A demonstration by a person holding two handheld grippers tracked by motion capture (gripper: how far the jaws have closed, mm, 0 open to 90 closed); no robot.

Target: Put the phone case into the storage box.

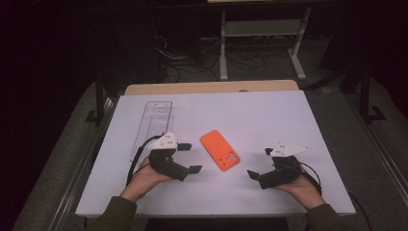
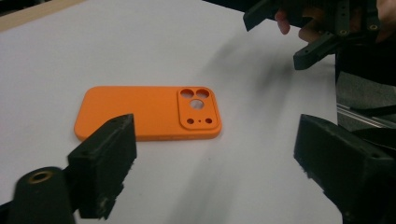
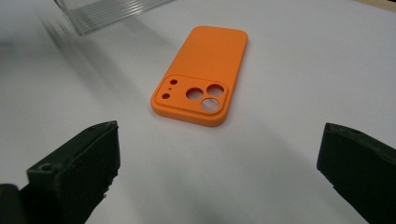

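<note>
The left tool (image 2: pixel 215 163), jaws spread wide, faces the orange phone case (image 2: pixel 140 112) lying flat.

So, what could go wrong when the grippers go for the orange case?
1. The case lies flat on the smooth white table, so a gripper closing from the side may push it away instead of lifting it.
2. The left gripper and right gripper face each other across the case, both open; if both close in together, they could collide.
3. The clear tray sits close behind the left gripper and might get knocked.
</note>
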